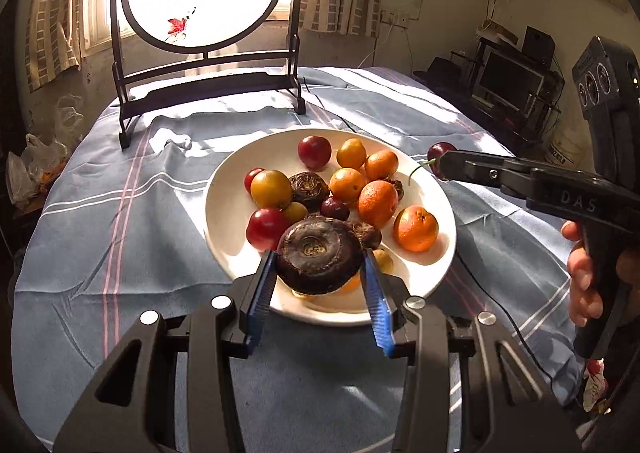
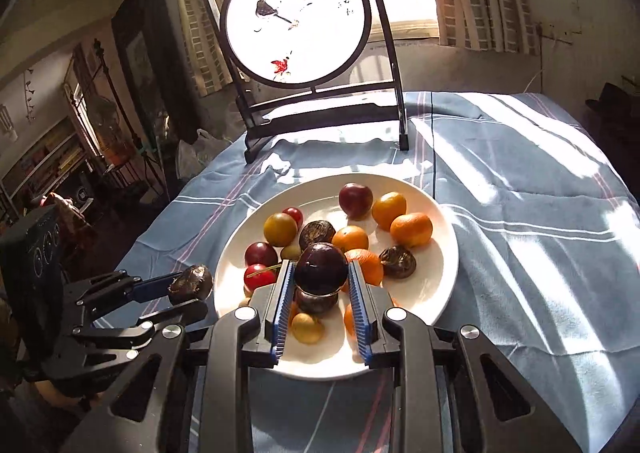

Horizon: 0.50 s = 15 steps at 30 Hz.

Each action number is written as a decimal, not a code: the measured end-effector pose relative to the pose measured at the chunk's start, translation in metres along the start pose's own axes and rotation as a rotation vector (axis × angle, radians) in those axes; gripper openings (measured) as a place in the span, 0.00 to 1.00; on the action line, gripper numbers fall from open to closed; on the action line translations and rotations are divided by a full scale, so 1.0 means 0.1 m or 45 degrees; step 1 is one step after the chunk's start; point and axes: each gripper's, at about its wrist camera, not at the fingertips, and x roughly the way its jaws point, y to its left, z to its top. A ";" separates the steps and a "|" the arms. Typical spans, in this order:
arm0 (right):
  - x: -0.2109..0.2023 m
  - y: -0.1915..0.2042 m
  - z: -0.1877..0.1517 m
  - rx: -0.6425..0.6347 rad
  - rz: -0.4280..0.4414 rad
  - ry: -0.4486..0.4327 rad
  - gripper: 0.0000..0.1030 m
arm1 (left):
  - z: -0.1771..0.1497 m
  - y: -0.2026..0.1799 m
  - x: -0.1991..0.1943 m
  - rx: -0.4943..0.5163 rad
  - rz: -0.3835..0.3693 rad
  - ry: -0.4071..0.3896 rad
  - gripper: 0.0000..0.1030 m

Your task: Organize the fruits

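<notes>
The water chestnut [image 1: 318,259], dark brown, squat and flaky-skinned, sits clamped in the left gripper [image 1: 318,285] over the near rim of the white plate [image 1: 224,189]. The right gripper [image 2: 320,285] is closed on a glossy dark cherry [image 2: 321,268], green stem trailing, above the same plate. Smooth round skin could squirt from the pads; a dropped fruit might scatter the kumquats [image 1: 378,203] and roll onto the blue-clothed bench [image 1: 120,213].
</notes>
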 end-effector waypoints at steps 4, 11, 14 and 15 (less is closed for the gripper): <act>0.27 -0.05 0.19 0.005 -0.026 0.012 0.28 | 0.23 -0.05 0.34 -0.010 -0.024 0.045 0.43; 0.03 -0.06 0.01 0.011 -0.021 -0.018 0.50 | 0.19 0.06 0.15 -0.088 0.031 -0.045 0.78; -0.22 -0.07 -0.24 0.006 -0.032 -0.019 0.64 | -0.05 0.01 -0.07 -0.016 0.113 -0.057 0.92; -0.32 -0.07 -0.34 0.009 -0.029 -0.023 0.68 | -0.14 0.00 -0.14 -0.004 0.109 -0.050 0.93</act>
